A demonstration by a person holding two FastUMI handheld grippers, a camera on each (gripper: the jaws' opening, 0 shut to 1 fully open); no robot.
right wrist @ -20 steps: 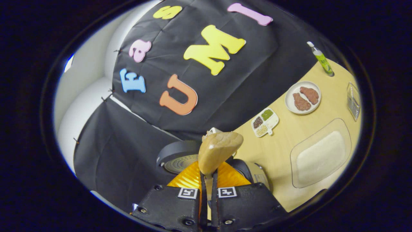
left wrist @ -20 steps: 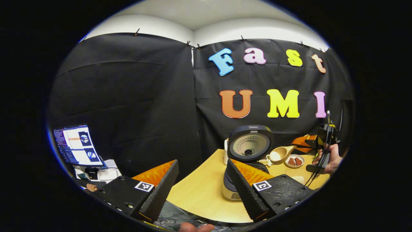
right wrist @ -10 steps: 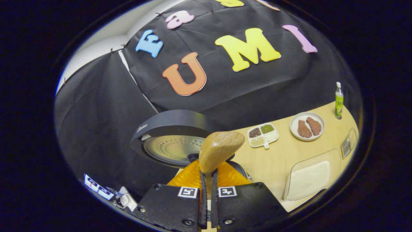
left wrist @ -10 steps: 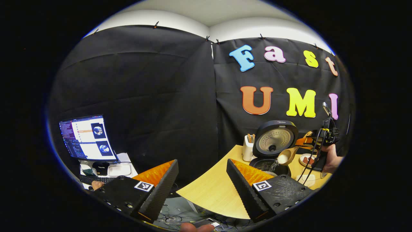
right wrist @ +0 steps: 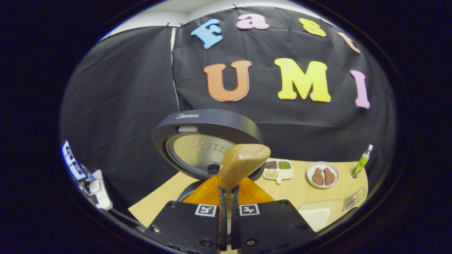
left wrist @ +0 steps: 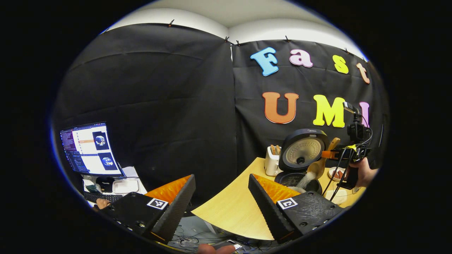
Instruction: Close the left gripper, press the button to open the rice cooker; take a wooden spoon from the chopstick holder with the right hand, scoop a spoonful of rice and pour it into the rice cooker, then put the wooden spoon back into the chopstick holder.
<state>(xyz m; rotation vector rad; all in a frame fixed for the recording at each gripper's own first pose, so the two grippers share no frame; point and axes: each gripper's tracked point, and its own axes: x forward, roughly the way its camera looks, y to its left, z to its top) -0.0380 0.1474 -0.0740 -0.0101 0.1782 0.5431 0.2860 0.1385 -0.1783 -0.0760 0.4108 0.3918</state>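
In the right gripper view, the right gripper [right wrist: 227, 197] is pinching the wooden spoon [right wrist: 243, 164] at lower centre, in front of the rice cooker [right wrist: 206, 141] and its raised lid. In the left gripper view, the left gripper [left wrist: 220, 201] is sitting spread wide at the bottom while rice [left wrist: 303, 180] is pouring from the tilted spoon into the cooker at centre right, beside the chopstick holder [left wrist: 272, 165].

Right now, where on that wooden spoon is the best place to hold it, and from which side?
By the slim handle, as the right tongs do now: both fingers pinch the handle from its two flat sides, coming from behind its end. That leaves the wide bowl of the wooden spoon free to tip, spilling rice into the rice cooker.
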